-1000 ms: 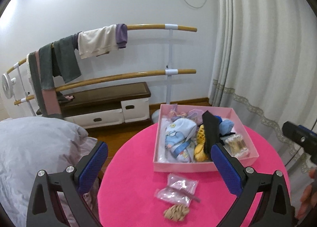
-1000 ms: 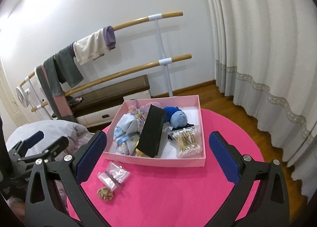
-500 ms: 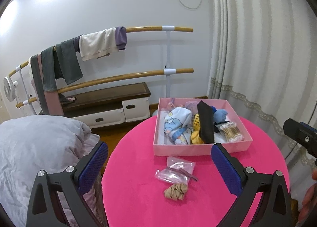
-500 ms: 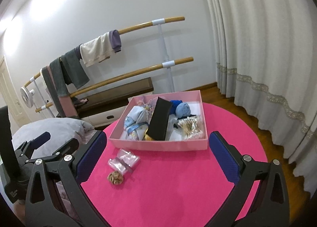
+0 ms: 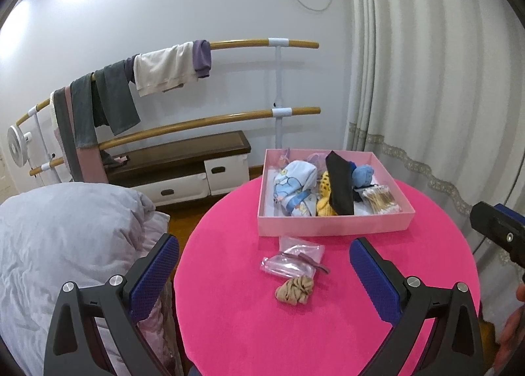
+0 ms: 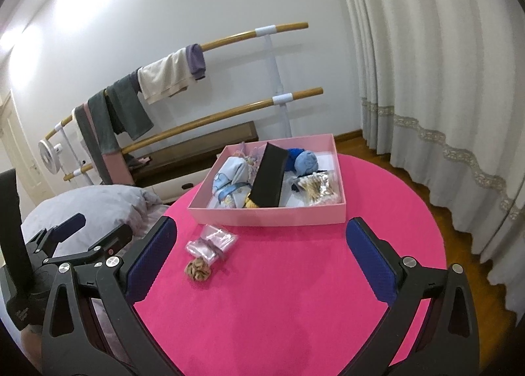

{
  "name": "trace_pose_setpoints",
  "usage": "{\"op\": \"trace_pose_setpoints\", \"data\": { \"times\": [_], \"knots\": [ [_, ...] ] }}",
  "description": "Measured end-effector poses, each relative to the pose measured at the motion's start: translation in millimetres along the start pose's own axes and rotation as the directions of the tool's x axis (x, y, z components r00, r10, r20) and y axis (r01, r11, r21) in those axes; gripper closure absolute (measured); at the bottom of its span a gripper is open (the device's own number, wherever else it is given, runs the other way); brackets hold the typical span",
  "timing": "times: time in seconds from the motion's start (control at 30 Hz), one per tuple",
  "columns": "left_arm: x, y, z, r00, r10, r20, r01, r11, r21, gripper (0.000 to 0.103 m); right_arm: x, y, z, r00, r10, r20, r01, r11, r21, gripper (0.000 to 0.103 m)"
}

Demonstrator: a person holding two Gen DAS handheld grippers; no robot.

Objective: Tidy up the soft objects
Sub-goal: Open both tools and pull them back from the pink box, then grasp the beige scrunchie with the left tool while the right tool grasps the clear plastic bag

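Observation:
A pink box stands at the far side of the round pink table. It holds a light blue printed cloth, a black pouch, a yellow item, a blue ball of fabric and cotton swabs. In front of the box lie clear plastic bags and a tan scrunchie. My left gripper is open and empty, near the scrunchie. My right gripper is open and empty above the table.
A grey duvet lies left of the table. Wooden rails with hanging clothes and a low cabinet stand by the wall. White curtains hang at the right. The left gripper's body shows in the right wrist view.
Both grippers have pulled back and risen from the box, so more of the table, the bags and the scrunchie show. Both stay open.

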State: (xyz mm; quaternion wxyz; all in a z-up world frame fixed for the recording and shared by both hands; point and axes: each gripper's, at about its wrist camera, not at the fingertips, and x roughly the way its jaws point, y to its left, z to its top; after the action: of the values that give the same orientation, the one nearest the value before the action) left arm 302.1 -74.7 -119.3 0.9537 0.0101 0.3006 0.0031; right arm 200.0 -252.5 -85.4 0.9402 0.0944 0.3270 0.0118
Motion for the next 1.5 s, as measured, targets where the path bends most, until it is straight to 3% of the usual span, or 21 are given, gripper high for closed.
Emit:
{"op": "trace_pose_setpoints", "data": {
  "times": [0.53,0.67,0.83,1.07,1.37,1.43,1.5],
  "knots": [
    [-11,2,-4,1.000,-0.009,-0.008,0.009,1.000,-0.021,0.000,-7,5,-8,1.000,0.004,-0.001,-0.004,1.000,-0.004,0.000],
    [-2,1,-11,0.999,-0.017,-0.040,0.017,1.000,-0.018,0.000,-6,-1,-9,1.000,-0.004,-0.007,0.004,1.000,0.001,0.000],
    [26,-7,-30,0.990,-0.040,-0.137,0.042,0.999,0.010,0.000,1,-12,-12,0.999,-0.019,-0.030,0.020,1.000,0.023,0.000],
    [85,-5,-43,0.963,-0.063,-0.264,0.061,0.998,-0.013,0.000,25,-25,-23,0.996,-0.027,-0.090,0.031,0.998,0.045,0.000],
    [154,3,-47,0.942,-0.069,-0.329,0.060,0.998,-0.037,0.001,62,-36,-35,0.986,-0.025,-0.164,0.036,0.997,0.065,0.000],
    [166,4,-49,0.937,-0.080,-0.339,0.066,0.996,-0.053,0.004,69,-35,-37,0.984,-0.023,-0.178,0.035,0.997,0.064,0.000],
    [178,8,-50,0.928,-0.103,-0.357,0.082,0.994,-0.075,0.026,79,-35,-38,0.980,-0.018,-0.197,0.031,0.998,0.063,0.000]
  ]
}}
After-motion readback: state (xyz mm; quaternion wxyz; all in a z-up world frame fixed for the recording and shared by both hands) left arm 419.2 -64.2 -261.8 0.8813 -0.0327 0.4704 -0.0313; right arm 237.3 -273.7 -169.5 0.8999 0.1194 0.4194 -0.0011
